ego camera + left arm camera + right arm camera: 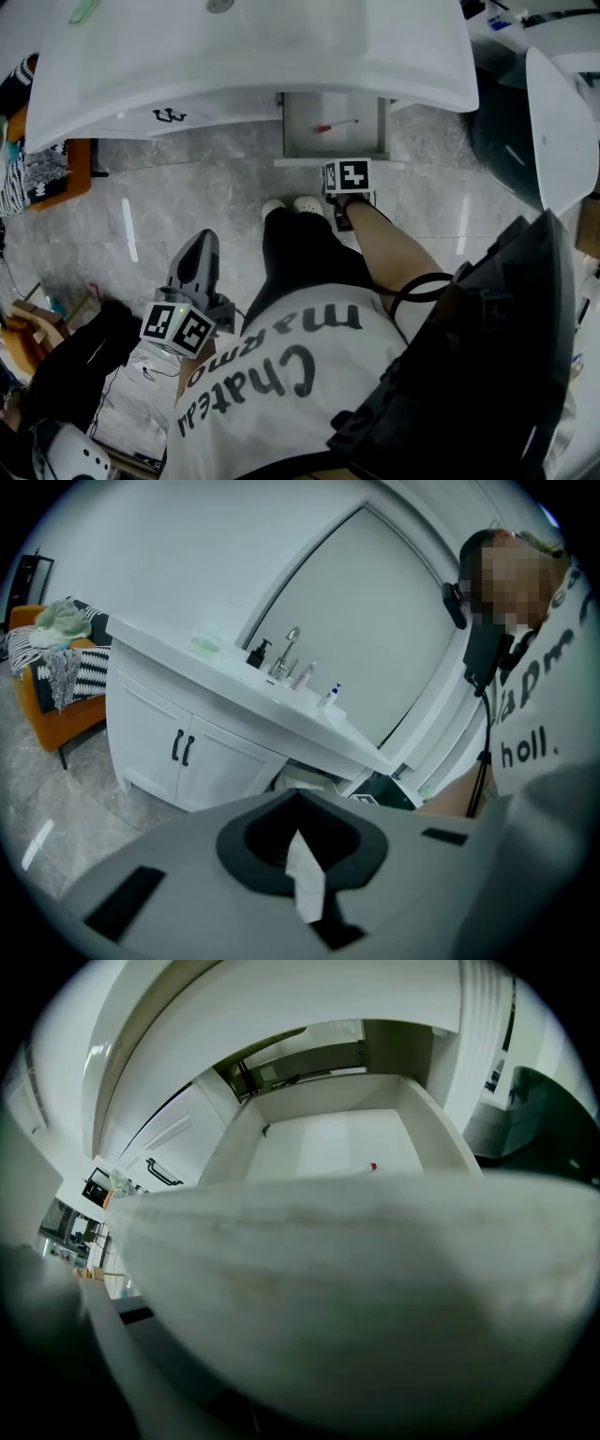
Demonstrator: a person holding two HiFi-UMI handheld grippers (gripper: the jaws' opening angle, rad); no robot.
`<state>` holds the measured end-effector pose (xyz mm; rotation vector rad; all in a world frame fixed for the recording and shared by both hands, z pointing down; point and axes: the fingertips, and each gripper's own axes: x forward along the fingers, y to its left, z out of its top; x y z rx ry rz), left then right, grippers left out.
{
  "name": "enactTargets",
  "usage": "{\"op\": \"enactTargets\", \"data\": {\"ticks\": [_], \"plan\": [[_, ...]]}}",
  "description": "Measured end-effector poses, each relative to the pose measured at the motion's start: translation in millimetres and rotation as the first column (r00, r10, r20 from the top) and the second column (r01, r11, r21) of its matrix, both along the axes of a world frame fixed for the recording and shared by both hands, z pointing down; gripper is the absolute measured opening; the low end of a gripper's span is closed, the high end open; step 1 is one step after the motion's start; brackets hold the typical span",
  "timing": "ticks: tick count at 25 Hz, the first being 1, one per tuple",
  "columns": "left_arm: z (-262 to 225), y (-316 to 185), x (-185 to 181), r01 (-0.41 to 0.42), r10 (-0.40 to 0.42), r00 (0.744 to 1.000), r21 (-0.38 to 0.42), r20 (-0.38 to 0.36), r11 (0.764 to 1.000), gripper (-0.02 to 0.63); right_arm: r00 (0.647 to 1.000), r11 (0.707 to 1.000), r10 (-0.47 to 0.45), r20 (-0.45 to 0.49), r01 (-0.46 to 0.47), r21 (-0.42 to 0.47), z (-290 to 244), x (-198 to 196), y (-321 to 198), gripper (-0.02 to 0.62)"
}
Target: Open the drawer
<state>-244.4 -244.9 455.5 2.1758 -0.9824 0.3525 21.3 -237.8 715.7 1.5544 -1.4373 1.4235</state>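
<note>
The white drawer (333,131) of the vanity stands pulled out, with a red-tipped pen (335,126) lying inside. My right gripper (349,166) points steeply down at the drawer's front panel (309,162), its marker cube just behind it. In the right gripper view that front panel (356,1269) fills the lower half, blurred and very close, and the jaws grip it. Beyond it lies the drawer's inside (328,1143). My left gripper (197,248) hangs low at my left side, away from the vanity. Its grey jaws (300,855) meet, shut.
The white vanity top (253,47) overhangs the drawer; cabinet doors with black handles (183,749) lie to its left. An orange chair with clothes (47,169) stands far left. A dark bin (506,141) is at right. Black bags (75,366) lie on the floor.
</note>
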Motion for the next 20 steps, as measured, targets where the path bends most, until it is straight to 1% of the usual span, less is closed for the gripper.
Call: {"op": "enactTargets", "data": {"ticks": [5, 10, 12, 14, 16, 17, 18, 20], "plan": [[-7.0, -7.0, 6.9, 0.004, -0.004, 1.0, 0.006, 0.007, 1.0, 0.008, 1.0, 1.0, 0.002, 0.0, -0.002, -0.018, 1.3, -0.6, 1.6, 0.134], [-16.1, -15.3, 10.6, 0.008, -0.008, 1.0, 0.031, 0.023, 0.999, 0.008, 0.997, 0.996, -0.078, -0.007, 0.078, -0.037, 4.0, -2.0, 4.4, 0.138], [-19.9, -19.5, 12.1, 0.004, -0.005, 1.0, 0.038, 0.028, 0.999, 0.008, 0.996, 0.995, -0.091, 0.017, 0.092, -0.037, 4.0, -3.4, 4.8, 0.146], [-24.2, -22.8, 13.8, -0.01, 0.008, 0.999, 0.048, 0.031, 0.999, 0.008, 0.995, 0.996, -0.068, 0.071, 0.071, -0.047, 2.1, -6.0, 7.0, 0.167], [-29.5, -27.7, 17.1, -0.025, 0.023, 0.999, 0.06, 0.029, 0.998, 0.008, 0.991, 0.998, -0.013, 0.131, 0.022, -0.066, -3.3, -5.8, 9.9, 0.166], [-32.4, -31.7, 20.0, -0.032, 0.031, 0.999, 0.069, 0.026, 0.997, 0.008, 0.988, 0.998, 0.016, 0.152, -0.006, -0.07, -7.6, -4.0, 9.9, 0.156], [-35.5, -37.0, 24.2, -0.04, 0.038, 0.999, 0.079, 0.022, 0.996, 0.008, 0.985, 0.997, 0.041, 0.165, -0.031, -0.067, -12.5, -1.4, 8.3, 0.139], [-41.8, -47.8, 35.8, -0.059, 0.058, 0.998, 0.1, 0.012, 0.993, 0.008, 0.983, 0.997, 0.066, 0.174, -0.057, -0.058, -22.1, 4.2, 5.9, 0.138]]}}
